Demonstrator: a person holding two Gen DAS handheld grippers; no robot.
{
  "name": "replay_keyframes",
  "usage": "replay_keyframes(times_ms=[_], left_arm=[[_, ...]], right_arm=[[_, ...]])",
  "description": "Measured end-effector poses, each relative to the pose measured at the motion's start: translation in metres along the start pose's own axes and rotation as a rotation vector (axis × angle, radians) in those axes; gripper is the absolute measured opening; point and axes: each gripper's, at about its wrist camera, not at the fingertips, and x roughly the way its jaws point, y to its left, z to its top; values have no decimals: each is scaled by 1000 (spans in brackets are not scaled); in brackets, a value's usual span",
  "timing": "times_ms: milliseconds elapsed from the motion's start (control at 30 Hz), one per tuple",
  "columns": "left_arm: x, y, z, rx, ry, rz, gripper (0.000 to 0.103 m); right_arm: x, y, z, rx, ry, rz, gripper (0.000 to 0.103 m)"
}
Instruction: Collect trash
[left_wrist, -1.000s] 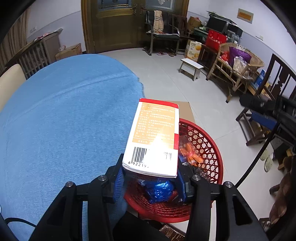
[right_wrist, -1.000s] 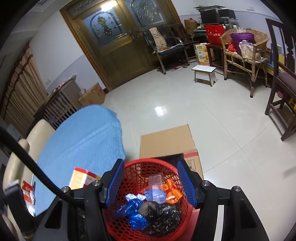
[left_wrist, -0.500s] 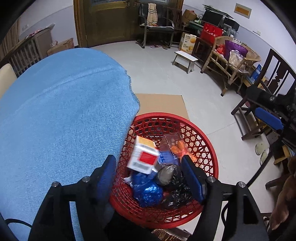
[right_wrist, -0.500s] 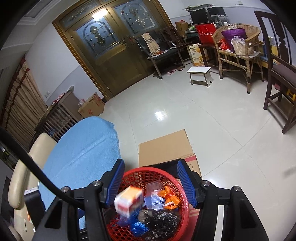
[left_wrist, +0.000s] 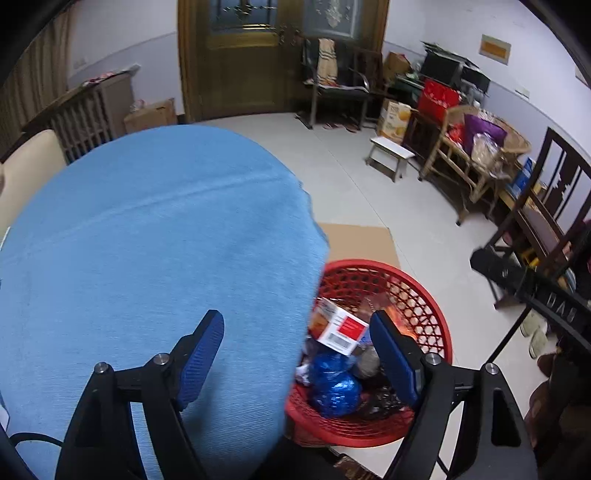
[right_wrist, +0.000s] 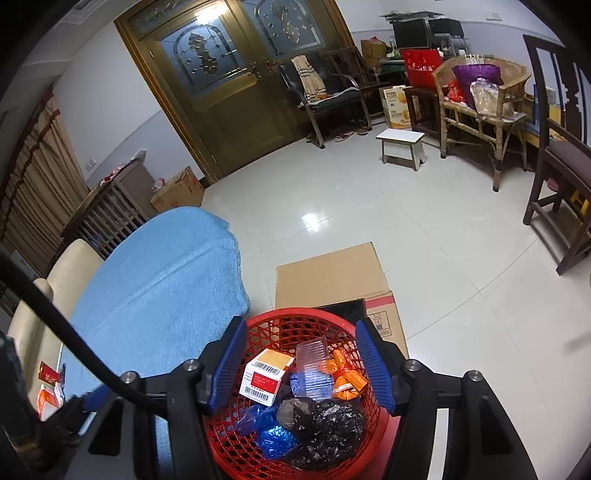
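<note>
A red mesh basket (right_wrist: 295, 316) sits beside the blue-clothed table (left_wrist: 147, 240), on a cardboard box. A white, orange and red carton (right_wrist: 267, 376) lies in it on a clear plastic tray (right_wrist: 314, 363), orange wrappers (right_wrist: 347, 376), a black bag (right_wrist: 325, 417) and blue wrappers (right_wrist: 273, 439). My right gripper (right_wrist: 301, 365) hovers over the basket, jaws opening, nothing between them. My left gripper (left_wrist: 297, 350) straddles the table edge, jaws opening and empty; the carton (left_wrist: 338, 328) and basket (left_wrist: 424, 306) lie just past its right finger. Small red and orange packets (right_wrist: 48, 380) lie on the table's near left.
A flattened cardboard box (right_wrist: 332, 280) lies under and behind the basket. A cream chair (right_wrist: 37, 295) stands at the table's left. A white stool (right_wrist: 402, 142), a wicker chair (right_wrist: 480, 96) and a dark wooden chair (right_wrist: 565, 166) stand across the tiled floor.
My left gripper let go of the carton, which fell into the basket, then opened wider and drew back left over the table. My right gripper's jaws widened slightly.
</note>
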Motion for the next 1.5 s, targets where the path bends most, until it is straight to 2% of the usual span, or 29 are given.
replay_keyframes(times_ms=[133,267,433,633,1000,1333,1500], left_arm=[[-13,21,0,-27,-38,23,82],[-24,38,0,-59,-67,27,83],[-32,56,0,-82,-105,60,97],[-37,67,0,-111,-135,41,98],[-34,63,-2,-98,-120,-3,100],[-32,56,-5,-68,-115,21,100],[-31,52,-7,-36,-111,51,100]], right_arm=[[3,13,-17,-32,-6,-17,70],[13,29,-36,-87,36,-31,70],[19,45,-54,-150,59,-62,70],[16,59,-65,-213,59,-61,71],[10,56,-68,-196,45,-70,71],[-4,54,-63,-174,-18,-85,71],[-6,56,-64,-179,-12,-85,71]])
